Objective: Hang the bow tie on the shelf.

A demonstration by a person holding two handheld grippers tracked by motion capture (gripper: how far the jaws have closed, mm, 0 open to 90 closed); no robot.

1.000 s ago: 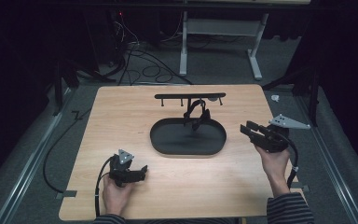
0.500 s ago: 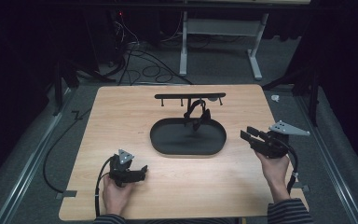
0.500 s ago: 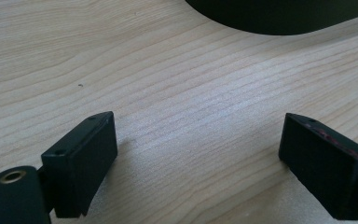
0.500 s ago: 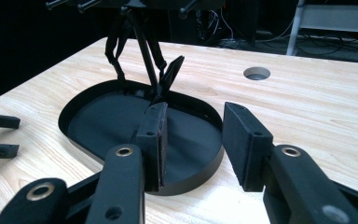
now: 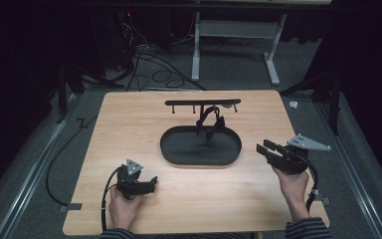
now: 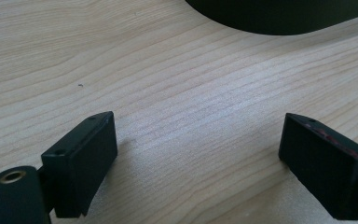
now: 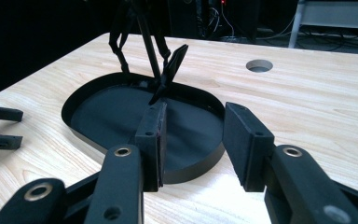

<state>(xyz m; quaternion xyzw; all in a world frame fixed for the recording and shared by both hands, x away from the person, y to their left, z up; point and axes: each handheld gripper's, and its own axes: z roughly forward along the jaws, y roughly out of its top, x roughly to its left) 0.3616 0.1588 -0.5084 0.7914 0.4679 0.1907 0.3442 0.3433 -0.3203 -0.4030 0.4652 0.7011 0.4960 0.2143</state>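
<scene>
Left gripper (image 5: 151,181) low on the worktop (image 5: 129,124), fingers (image 6: 81,161) spread wide, nothing but bare wood between them. Right gripper (image 5: 264,149) fingers (image 7: 151,140) parted, empty, aimed at the black oval tray (image 5: 179,154) just ahead. Black stand (image 5: 209,122) rises from the tray's far edge, beyond the fingertips.

The high view looks forward and down from the person's side over the whole light wooden table (image 5: 129,129), taking in the dark floor and cables beyond. The left gripper view sits low and close over the wood grain, catching just the near rim of the black oval tray (image 6: 279,18). The right gripper view looks low across the table into that same tray (image 7: 121,116), which all three views share.
</scene>
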